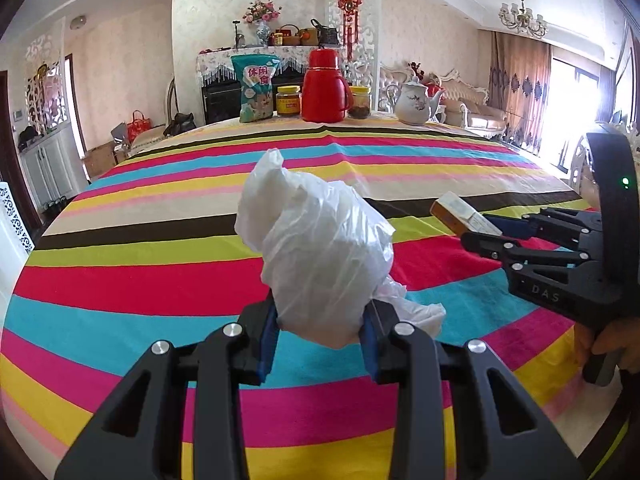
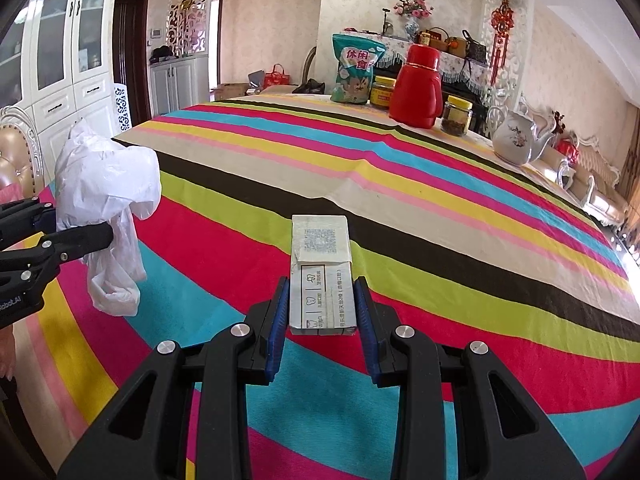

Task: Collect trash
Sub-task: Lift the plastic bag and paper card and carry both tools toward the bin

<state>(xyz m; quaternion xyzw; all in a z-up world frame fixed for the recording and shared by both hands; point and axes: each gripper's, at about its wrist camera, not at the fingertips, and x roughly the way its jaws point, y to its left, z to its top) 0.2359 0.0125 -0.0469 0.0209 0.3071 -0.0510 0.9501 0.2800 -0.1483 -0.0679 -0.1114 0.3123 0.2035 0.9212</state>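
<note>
Far edge of the striped tablecloth (image 1: 160, 280): teal snack bag (image 1: 256, 88), yellow-lid jar (image 1: 288, 101) with amber contents, red thermos (image 1: 326, 86), second yellow-lid jar (image 2: 457, 116) holding dark stuff, white teapot (image 1: 416, 103). All upright in a row; thermos and teapot contents not visible.

Left gripper (image 1: 320, 334) is clamped on a crumpled white plastic bag (image 1: 316, 248), blue pads pressing its lower part, bag bulging up above the fingers and a loose tail hanging down over the cloth. Bag contents can't be told.

Right gripper (image 2: 322, 308) is clamped on a small cardboard box (image 2: 322, 276), pads on both long sides, box sticking forward, held above the cloth. From the left wrist view it sits right of the bag, tilted up, apart from it.
</note>
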